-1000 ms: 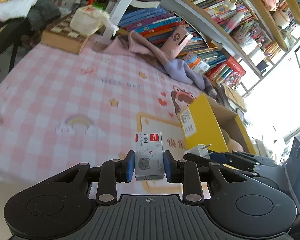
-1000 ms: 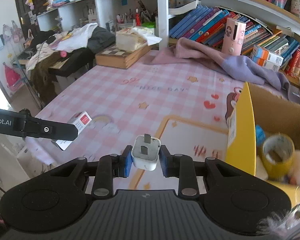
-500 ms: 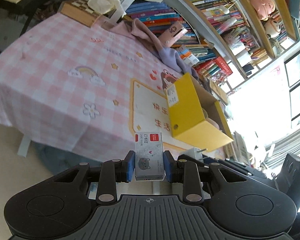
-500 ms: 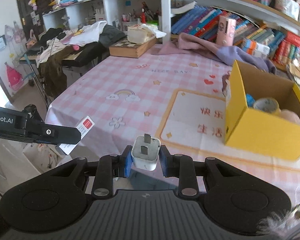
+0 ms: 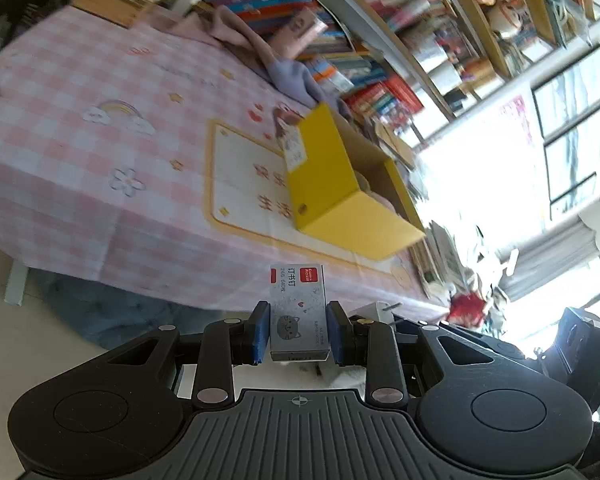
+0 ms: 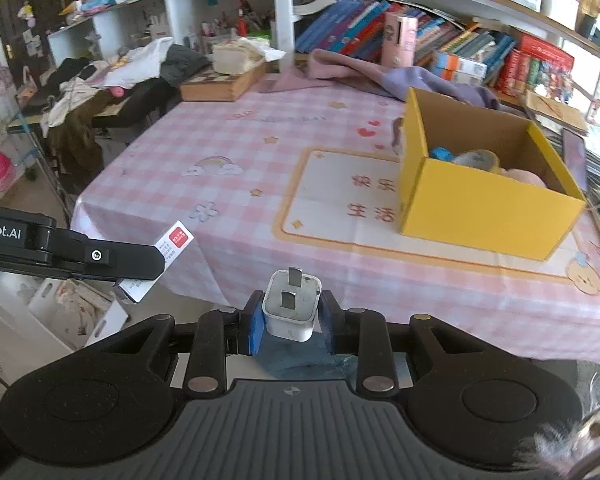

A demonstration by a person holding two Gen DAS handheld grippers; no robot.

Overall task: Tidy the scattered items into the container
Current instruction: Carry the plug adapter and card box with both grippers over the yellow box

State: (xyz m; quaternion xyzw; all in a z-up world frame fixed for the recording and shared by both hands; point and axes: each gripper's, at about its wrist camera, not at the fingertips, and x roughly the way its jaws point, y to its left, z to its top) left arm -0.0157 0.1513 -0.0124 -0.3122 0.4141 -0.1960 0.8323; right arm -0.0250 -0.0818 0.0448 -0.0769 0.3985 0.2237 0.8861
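Note:
My left gripper [image 5: 299, 334] is shut on a small grey staple box [image 5: 298, 312] with a cat drawing and a red label. My right gripper [image 6: 291, 322] is shut on a white plug adapter [image 6: 291, 306], prongs pointing forward. Both hang in front of the table's near edge, off the pink checked tablecloth [image 6: 260, 168]. The open yellow cardboard box [image 6: 484, 196] stands on the table to the right, with a tape roll [image 6: 476, 159] and other items inside. In the right wrist view the left gripper [image 6: 152, 258] with the staple box [image 6: 156, 260] shows at the left.
A pink and purple cloth [image 6: 380, 76] lies at the table's far side below the bookshelves [image 6: 440, 40]. A wooden chess box [image 6: 224, 84] with a cream bundle sits at the far left corner. Clothes are piled on a rack [image 6: 100, 80] to the left. A blue rug [image 5: 112, 308] lies under the table.
Both grippers have drawn back from the table, so the whole tablecloth and yellow box now show farther away. Each keeps its hold on its item.

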